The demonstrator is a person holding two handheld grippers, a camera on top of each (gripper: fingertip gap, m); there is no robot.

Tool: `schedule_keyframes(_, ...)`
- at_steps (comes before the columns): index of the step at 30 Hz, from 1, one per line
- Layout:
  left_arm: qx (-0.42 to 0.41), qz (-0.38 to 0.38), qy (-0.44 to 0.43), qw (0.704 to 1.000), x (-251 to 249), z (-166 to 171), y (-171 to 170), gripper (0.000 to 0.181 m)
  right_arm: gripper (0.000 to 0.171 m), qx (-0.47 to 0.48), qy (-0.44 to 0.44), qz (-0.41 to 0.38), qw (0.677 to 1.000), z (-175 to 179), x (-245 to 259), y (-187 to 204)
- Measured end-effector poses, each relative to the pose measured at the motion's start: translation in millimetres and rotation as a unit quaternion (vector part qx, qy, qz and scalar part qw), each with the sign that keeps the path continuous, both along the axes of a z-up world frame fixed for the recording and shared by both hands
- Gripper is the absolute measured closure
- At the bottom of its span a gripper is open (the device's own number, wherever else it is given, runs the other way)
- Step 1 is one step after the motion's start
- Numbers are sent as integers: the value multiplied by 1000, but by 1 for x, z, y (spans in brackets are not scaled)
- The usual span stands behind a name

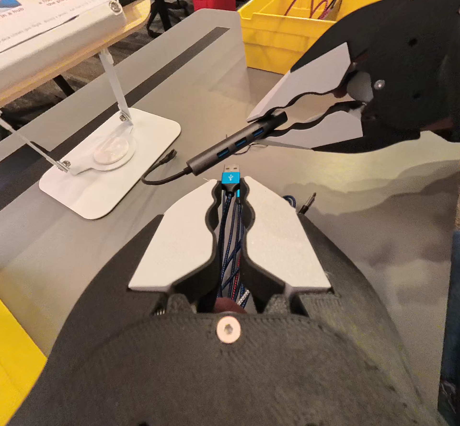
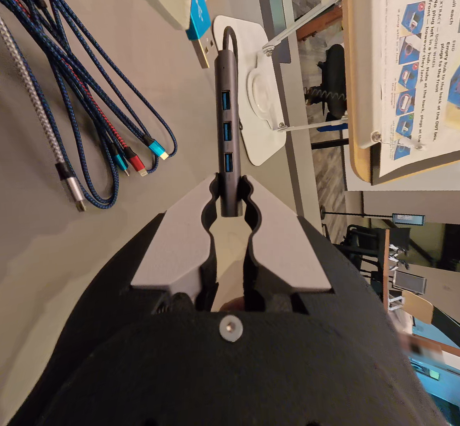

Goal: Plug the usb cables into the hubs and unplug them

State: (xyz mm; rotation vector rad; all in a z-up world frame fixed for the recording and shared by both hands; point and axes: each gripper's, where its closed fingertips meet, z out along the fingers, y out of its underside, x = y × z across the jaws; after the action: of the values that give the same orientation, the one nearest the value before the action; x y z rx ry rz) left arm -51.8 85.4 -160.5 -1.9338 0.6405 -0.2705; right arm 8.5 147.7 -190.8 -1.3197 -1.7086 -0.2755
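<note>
Left gripper (image 1: pixel 230 185) pinching the blue USB plug (image 1: pixel 230 177) at its collar, metal tongue pointing toward twelve o'clock, braided cable trailing back between the narrowed jaws. Right gripper (image 2: pixel 230 180) clamping the grey hub (image 2: pixel 228 125) by its butt end, jaws drawn in tight around it; in the left wrist view, reaching in from two o'clock (image 1: pixel 271 125) with the hub stretching down toward eight o'clock. Hub appearing to be held just above the grey table (image 1: pixel 323 177), its short pigtail lead (image 1: pixel 161 177) curling away toward nine o'clock. Three blue ports (image 2: pixel 226 96) facing the plug, none filled. Plug tip hovering just beside the hub's lead end, near the first port but not yet lined up with any.

Judging the step: closing in for the first insertion.

Risking a miss by aiming at the hub's casing rather than a port mouth, given the plug sitting toward the lead end. Risking a jam by tilting the tongue off the port's axis, or by presenting it flipped. Risking the hub pivoting in its end-only grip under pushing force, levering the long body aside. Risking snagging the spare cables (image 2: pixel 99 115) lying at nine o'clock in the right wrist view, or dragging the held cable taut.
</note>
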Motion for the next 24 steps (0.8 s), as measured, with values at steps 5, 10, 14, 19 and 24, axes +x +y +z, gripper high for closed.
schedule_keyframes(5,-10,39,-20,999,-2,-2,15,168,157,26,5,-8,1000,5,-5,9)
schedule_keyframes(10,-10,85,-42,995,-7,-1,30,168,157,35,10,-19,999,7,-9,17)
schedule_keyframes(14,-9,109,-48,993,-3,-2,38,168,157,43,9,-23,999,5,-12,23)
schedule_keyframes(19,-9,131,-45,990,1,-4,47,168,157,54,10,-25,998,5,-15,29)
schedule_keyframes(24,-11,144,-58,988,2,-7,53,168,157,60,8,-17,998,5,-18,28)
